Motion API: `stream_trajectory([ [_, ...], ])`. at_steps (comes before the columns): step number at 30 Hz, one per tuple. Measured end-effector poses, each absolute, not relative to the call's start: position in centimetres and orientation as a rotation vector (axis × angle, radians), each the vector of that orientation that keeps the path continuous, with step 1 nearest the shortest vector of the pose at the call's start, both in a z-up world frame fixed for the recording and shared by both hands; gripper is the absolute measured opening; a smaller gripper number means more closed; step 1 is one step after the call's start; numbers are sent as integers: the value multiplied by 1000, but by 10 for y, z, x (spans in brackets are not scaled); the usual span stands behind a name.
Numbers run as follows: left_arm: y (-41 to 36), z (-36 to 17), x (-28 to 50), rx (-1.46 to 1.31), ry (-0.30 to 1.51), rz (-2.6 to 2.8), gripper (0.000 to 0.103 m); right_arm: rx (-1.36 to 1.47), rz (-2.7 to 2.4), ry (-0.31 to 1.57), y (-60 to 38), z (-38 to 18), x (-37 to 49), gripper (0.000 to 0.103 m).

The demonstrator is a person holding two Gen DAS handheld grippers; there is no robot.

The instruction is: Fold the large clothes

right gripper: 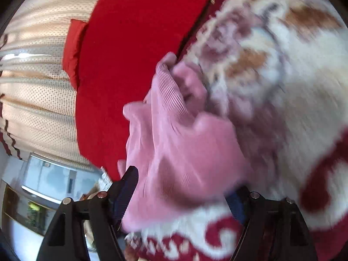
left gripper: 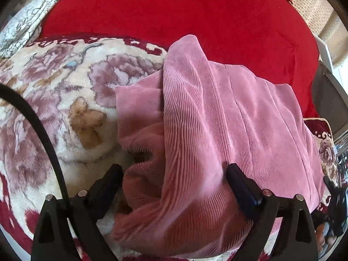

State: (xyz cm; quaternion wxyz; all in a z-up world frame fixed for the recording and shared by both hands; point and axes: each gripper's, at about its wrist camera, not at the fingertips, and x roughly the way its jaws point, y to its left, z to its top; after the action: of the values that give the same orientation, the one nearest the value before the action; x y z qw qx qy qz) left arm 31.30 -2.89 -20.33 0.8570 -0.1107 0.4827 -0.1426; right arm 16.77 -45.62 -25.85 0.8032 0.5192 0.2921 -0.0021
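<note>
The pink corduroy garment (left gripper: 217, 119) lies bunched on the floral blanket (left gripper: 54, 91). Left tongs (left gripper: 174, 178) stand wide around its fold; right tongs (right gripper: 184, 187), blurred, seem wide around it too.

My left tongs (left gripper: 174, 180) have matte black triangular arms, silver round screws, dark blue pads (left gripper: 243, 187) and a black cable (left gripper: 43, 134). My right tongs (right gripper: 184, 187) look identical, blurred.

Pink corduroy garment (left gripper: 217, 113), seemingly part-folded, on floral blanket (left gripper: 54, 87)
</note>
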Motion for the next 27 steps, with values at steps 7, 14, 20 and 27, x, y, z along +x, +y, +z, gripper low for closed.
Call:
stream_trajectory([
  [7,-18,-179,298,-179,971,-305,98,1056,-131,573,-462,-262,190,35],
  [14,-23,-181,349,109,977,-115,98,964,-165,587,-446,-246,201,22],
  [20,-14,-181,351,130,982,-167,99,770,-165,563,-418,-200,205,19],
  [27,15,-151,349,19,895,-93,98,487,-35,526,-330,-119,226,19],
])
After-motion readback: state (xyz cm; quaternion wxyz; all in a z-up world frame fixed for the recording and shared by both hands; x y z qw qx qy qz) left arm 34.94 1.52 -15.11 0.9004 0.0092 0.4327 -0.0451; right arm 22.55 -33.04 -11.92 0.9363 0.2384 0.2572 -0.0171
